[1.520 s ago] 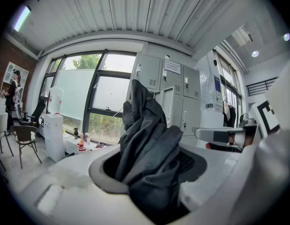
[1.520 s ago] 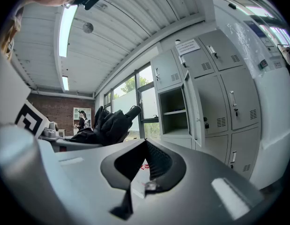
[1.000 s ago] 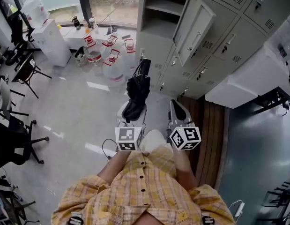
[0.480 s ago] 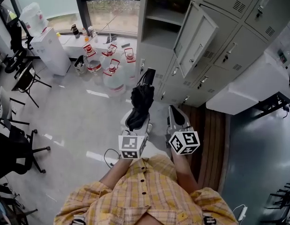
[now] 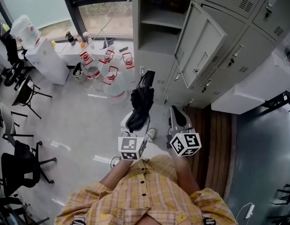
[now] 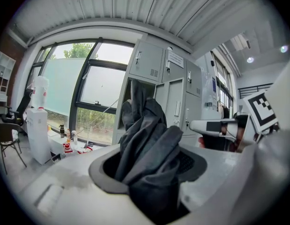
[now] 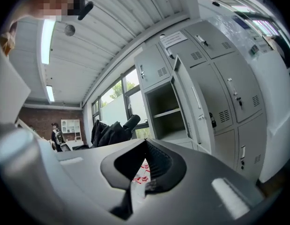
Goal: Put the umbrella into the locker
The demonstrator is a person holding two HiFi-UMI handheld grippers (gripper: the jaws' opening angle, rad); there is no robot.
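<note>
Black folded umbrella [image 5: 141, 102] sits clamped between the left gripper's [image 5: 134, 122] jaws, with its handle pointing toward the locker. Just beside it, the right gripper [image 5: 179, 118] has its jaws together on nothing. Water jugs [image 5: 109, 76] stand on the floor beyond. Farther off, the grey locker [image 5: 161, 26] has its door [image 5: 201, 46] swung wide.

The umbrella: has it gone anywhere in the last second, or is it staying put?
Yes. The umbrella, gripped in the left tongs, has come closer to the open locker ahead.
</note>
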